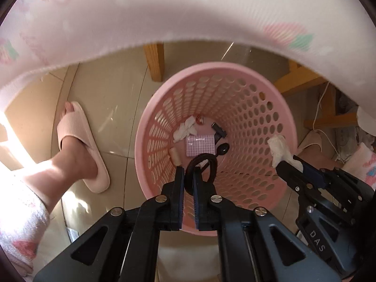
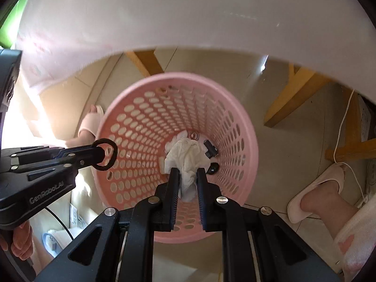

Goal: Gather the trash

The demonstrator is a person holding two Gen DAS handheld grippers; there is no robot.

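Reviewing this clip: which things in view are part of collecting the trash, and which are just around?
Part of the job:
- pink basket
- black ring in the left tongs
- crumpled tissue in the right tongs
- scraps on the basket's bottom

Just around:
- slippers
- wooden legs
- white cable
- pink cloth overhead

- Left gripper (image 1: 188,176), lower centre of frame: jaws clamped on a black ring (image 1: 199,164), above the pink basket (image 1: 263,94).
- Right gripper (image 1: 285,165), right of frame, pinching a white tissue (image 1: 279,148) over the basket rim.
- Basket floor: checked packet (image 1: 200,145), crumpled paper (image 1: 185,129), small dark items.
- Slippered foot (image 1: 80,145), left of frame.
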